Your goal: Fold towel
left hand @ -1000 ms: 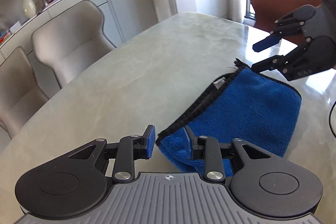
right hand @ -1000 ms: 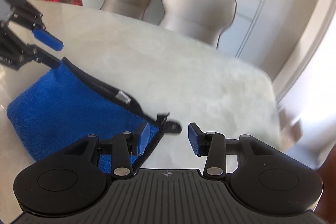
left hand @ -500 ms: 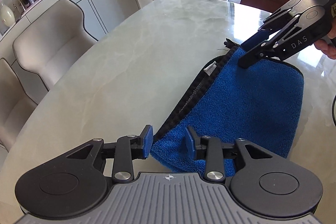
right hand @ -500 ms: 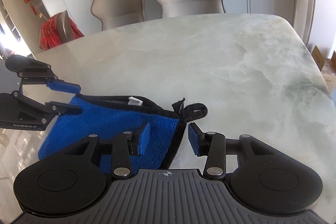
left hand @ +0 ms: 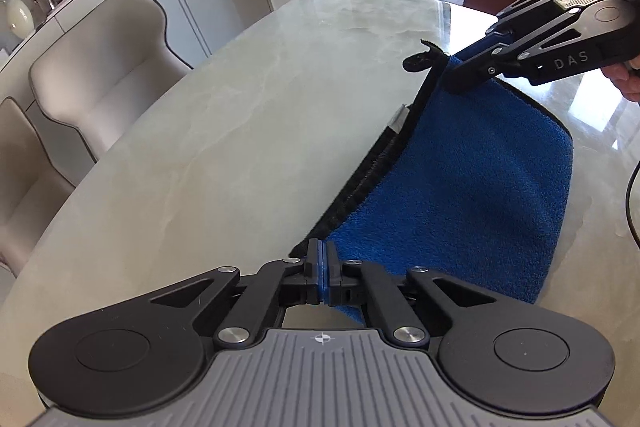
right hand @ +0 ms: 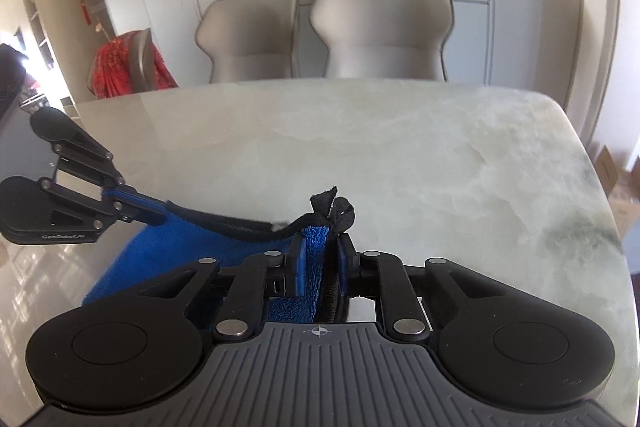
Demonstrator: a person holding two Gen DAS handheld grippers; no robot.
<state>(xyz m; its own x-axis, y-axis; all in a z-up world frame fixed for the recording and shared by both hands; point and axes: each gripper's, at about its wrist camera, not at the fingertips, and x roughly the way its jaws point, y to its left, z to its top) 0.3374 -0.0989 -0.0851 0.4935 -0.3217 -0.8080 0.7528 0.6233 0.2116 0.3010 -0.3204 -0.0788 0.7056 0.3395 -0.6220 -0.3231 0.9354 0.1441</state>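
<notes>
Blue towel (left hand: 460, 195) corners pinched in both tools.

The left gripper (left hand: 322, 259) is pinched tight on the near corner of the blue towel (left hand: 460, 187), whose black-bound edge runs away from it across the marble table (left hand: 240, 115). Ahead and to the right, the right gripper (left hand: 456, 75) is closing on the far corner by the hanging loop (left hand: 420, 57). Two beige chairs (left hand: 100, 59) stand to the left.
</notes>
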